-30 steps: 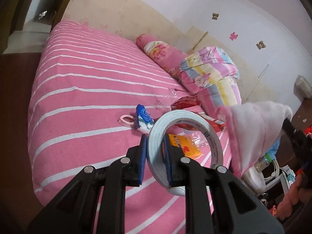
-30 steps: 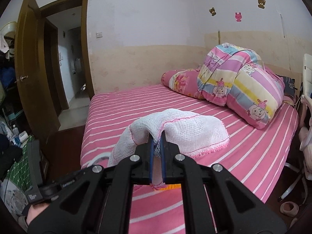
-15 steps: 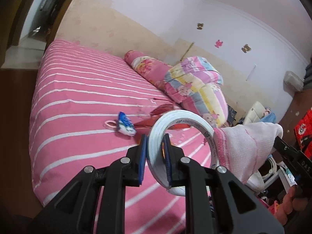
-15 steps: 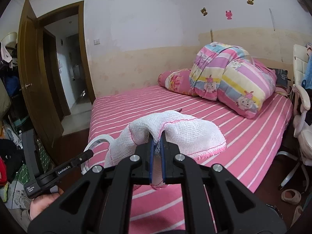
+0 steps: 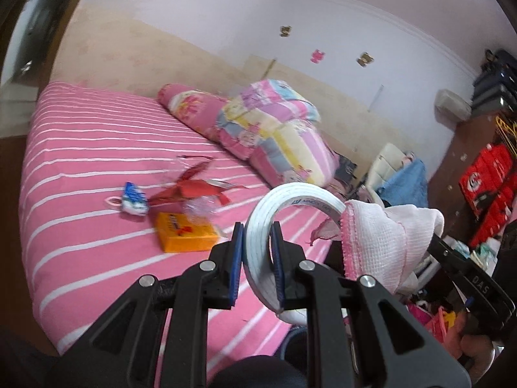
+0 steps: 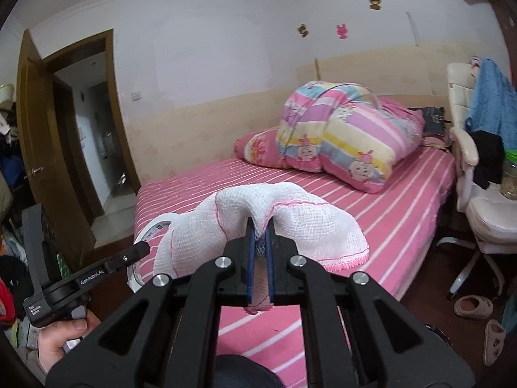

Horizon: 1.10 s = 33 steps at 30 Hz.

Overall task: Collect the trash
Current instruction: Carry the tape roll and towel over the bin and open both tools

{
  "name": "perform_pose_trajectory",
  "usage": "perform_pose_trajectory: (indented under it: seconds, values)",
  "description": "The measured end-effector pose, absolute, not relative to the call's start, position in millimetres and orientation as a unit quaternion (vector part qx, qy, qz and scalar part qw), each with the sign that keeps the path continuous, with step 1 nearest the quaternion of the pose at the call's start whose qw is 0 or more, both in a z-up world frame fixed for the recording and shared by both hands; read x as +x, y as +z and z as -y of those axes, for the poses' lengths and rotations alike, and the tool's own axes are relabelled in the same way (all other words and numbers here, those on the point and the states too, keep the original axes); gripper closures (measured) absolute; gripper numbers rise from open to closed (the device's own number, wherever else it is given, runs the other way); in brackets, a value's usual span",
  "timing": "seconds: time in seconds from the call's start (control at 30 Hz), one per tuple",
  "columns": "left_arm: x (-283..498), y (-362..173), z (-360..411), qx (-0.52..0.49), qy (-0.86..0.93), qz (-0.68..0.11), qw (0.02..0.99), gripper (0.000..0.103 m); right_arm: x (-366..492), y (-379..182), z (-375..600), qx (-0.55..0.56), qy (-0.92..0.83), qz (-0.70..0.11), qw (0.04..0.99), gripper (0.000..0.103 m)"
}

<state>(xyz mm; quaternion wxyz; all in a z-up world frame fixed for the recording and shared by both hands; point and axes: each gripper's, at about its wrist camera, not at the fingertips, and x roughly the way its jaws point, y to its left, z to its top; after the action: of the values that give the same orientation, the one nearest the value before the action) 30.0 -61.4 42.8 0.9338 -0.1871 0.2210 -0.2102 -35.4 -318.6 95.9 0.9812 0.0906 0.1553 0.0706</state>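
Two loads are already in hand, so the deciding relation is where the remaining litter lies relative to each gripper. Largest in view, the pink bed with white stripes [image 5: 97, 148] fills the left half of the left wrist frame and the centre of the right wrist frame. On it, at centre left of the left wrist frame, lies a loose cluster: the flat orange cardboard box [image 5: 184, 232] nearest the camera, the crumpled red plastic wrapper [image 5: 190, 190] beyond it, and the small blue-and-white packet [image 5: 134, 200] at the cluster's left edge. The box's long axis runs roughly left to right across the frame. The left gripper [image 5: 257, 252] is clamped on the white ring of adhesive tape [image 5: 290, 200], which stands on edge between the pads; the cluster lies ahead and to its left. The right gripper [image 6: 260, 252] is closed on the white mesh cloth with pink stitched hem [image 6: 274, 213], which drapes over both fingers. No litter shows in the right wrist frame, so the left gripper is judged the nearer. Neither gripper can take another item until its load is released.
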Motion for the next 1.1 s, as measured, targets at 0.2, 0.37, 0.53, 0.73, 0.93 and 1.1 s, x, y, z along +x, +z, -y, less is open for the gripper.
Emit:
perform_pose_trajectory:
  seconds: [0.2,0.37,0.53,0.73,0.93,1.1]
  values:
    - [27,40,110,-0.165,-0.241,-0.238,0.926,0.087,-58,89,364,0.113,0.036,-0.150,0.982,0.096]
    - [25,31,151,-0.148,-0.267,-0.258,0.917,0.087,-74,76,402,0.133,0.005,-0.155,0.979,0.096]
    - [29,19,190,-0.136,-0.288,-0.283,0.905,0.087,-87,62,436,0.149,-0.022,-0.160,0.975,0.096]
    - [32,0,236,-0.118,-0.315,-0.318,0.886,0.087,-97,34,476,0.175,-0.056,-0.179,0.966,0.096]
    - [43,-26,280,-0.107,-0.332,-0.357,0.867,0.087,-103,-1,506,0.202,-0.085,-0.209,0.953,0.096]
    - [52,-52,311,-0.094,-0.338,-0.396,0.849,0.087,-101,-34,529,0.234,-0.102,-0.239,0.937,0.096]
